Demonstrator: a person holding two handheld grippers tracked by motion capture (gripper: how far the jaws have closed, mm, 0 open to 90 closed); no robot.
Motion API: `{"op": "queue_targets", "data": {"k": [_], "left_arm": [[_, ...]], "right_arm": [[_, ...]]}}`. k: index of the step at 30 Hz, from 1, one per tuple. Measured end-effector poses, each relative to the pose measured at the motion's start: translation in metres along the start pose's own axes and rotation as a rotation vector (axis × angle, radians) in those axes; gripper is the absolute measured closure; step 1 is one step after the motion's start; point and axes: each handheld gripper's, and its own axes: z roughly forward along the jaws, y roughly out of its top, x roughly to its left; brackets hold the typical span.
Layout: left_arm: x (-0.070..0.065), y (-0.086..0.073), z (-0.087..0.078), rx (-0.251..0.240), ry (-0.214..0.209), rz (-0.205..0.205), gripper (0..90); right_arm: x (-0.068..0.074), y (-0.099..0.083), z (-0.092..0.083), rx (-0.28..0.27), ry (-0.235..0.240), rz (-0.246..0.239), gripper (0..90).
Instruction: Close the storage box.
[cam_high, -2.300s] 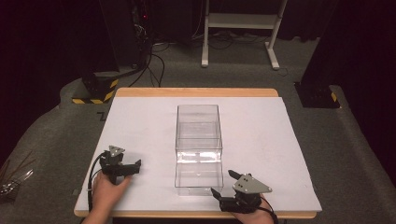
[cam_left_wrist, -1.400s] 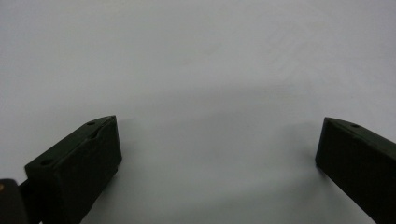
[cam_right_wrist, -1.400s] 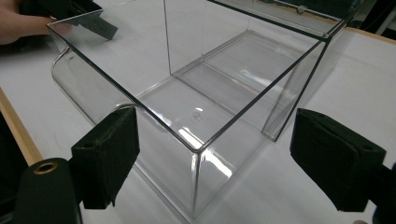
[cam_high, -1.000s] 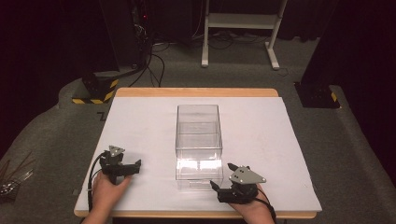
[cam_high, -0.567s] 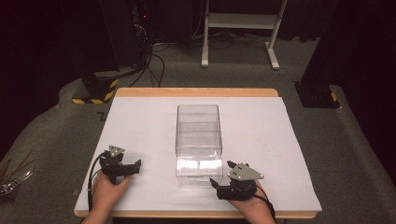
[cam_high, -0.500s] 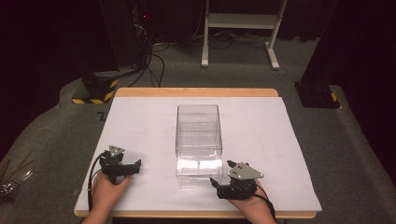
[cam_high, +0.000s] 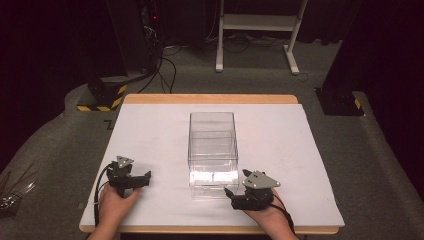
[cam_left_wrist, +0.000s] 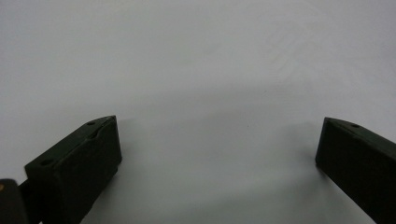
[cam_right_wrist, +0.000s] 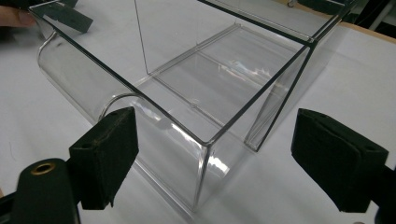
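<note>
A: Table (cam_high: 150, 130) is sitting under a white sheet, wood edge showing at the far side. The clear plastic box (cam_high: 212, 150) is standing mid-table, long axis running away from the person, near end toward them. A drawer looks to be inside it.

B: Where are the tongs?

A: Right gripper (cam_high: 229, 192) is sitting just off the box's near right corner, angled at it. In the right gripper view (cam_right_wrist: 212, 154) the jaws are standing wide apart, released, that near corner between them, not touching. Left gripper (cam_high: 146, 176) is resting well left of the box, pointing toward it. In the left gripper view (cam_left_wrist: 217, 149) the jaws are also spread wide, nothing but white sheet between them.

B: How's the box going to handle?

A: Guessing: light, stiff, thin-walled. Probably acrylic or similar hard plastic, so slick on those flat black pads (cam_right_wrist: 107, 149) and liable to crack or scuff if clamped hard. Likely sliding on the sheet rather than lifting if pushed.

B: Grip point?

A: I'm thinking the curved front lip (cam_right_wrist: 70, 74) of the drawer face: one pad inside, one outside, pinching a single wall. Spanning the whole corner looks poor; pads would be skating off the edges. The left gripper bracing the outer shell would stop the whole thing dragging.
</note>
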Motion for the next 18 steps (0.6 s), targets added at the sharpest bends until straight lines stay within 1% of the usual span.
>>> {"op": "queue_targets", "data": {"k": [1,7,16,18], "left_arm": [[0.0,0.0,0.0,0.0,0.0,0.0,0.5],[0.0,0.0,0.0,0.0,0.0,0.0,0.5],[0.0,0.0,0.0,0.0,0.0,0.0,0.5],[0.0,0.0,0.0,0.0,0.0,0.0,0.4]], "right_arm": [[0.0,0.0,0.001,0.0,-0.004,-0.004,15.0],[-0.003,0.001,0.005,-0.004,-0.01,0.01,15.0],[-0.006,0.002,0.01,0.0,-0.018,0.008,15.0],[-0.007,0.003,0.012,0.003,-0.021,0.014,15.0]]}}
